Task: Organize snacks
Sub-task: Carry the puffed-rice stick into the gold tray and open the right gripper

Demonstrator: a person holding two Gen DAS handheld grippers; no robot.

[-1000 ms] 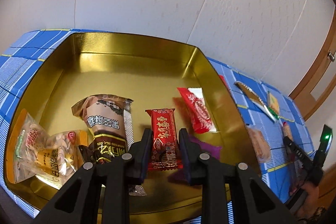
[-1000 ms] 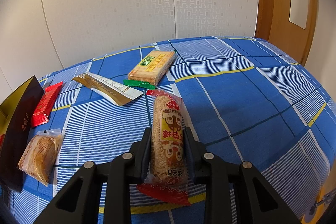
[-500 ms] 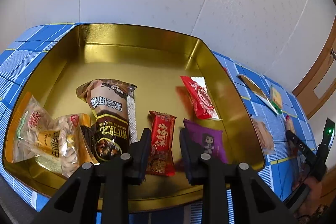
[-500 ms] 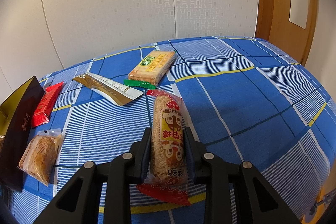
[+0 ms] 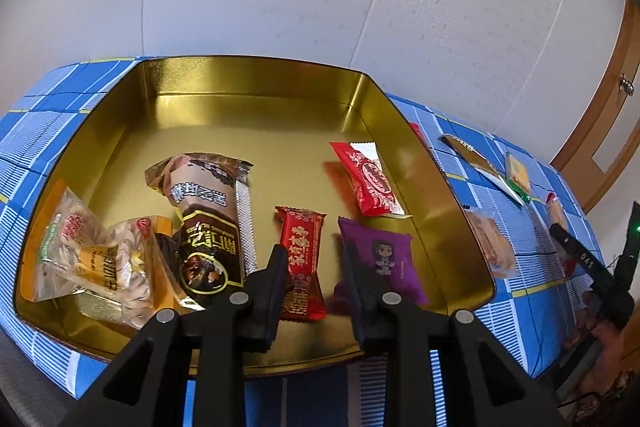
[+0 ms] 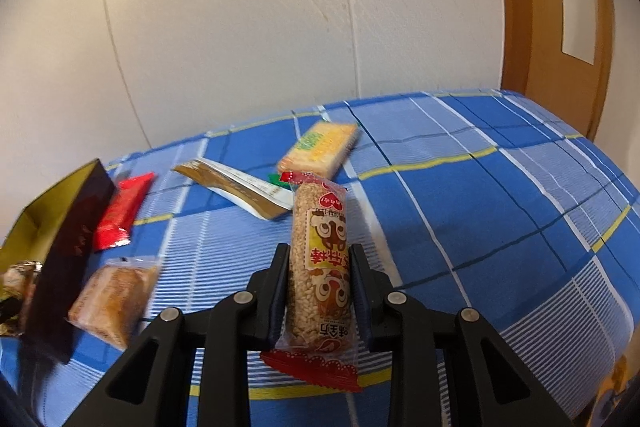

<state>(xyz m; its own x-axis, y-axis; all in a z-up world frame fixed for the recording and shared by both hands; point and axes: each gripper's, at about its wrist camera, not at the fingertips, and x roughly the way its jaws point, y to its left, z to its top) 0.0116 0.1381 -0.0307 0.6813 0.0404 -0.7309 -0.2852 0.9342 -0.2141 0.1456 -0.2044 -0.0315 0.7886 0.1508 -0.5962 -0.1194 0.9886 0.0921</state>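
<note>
Left gripper (image 5: 314, 263) hangs over the near edge of the gold tin (image 5: 256, 79), jaws apart with nothing between them. Just beyond its fingertips a small red candy bar (image 5: 302, 259) lies flat on the tin floor. To the right of it sits a purple packet (image 5: 390, 259), and farther back a red-and-white wrapper (image 5: 370, 183). Left of the candy bar is a brown-and-black bun pack (image 5: 208, 223), and a clear bag of pale snacks (image 5: 88, 259) fills the near left corner.

Right gripper (image 6: 319, 267) is clamped on the rice-puff bar (image 6: 320, 259), which is lifted off the blue plaid cloth (image 6: 500, 211) and tilted up (red crimped end hangs toward the camera).

Still on the cloth in the right wrist view: a yellow cracker pack (image 6: 320, 147) at the far side, a gold-and-white sachet (image 6: 236, 187) left of the bar, a red packet (image 6: 122, 209) touching the tin's dark outer wall (image 6: 64, 267), and a wrapped brown cake (image 6: 114, 297) near left, just beside that wall. A green wrapper (image 6: 274, 179) peeks out behind the bar.
</note>
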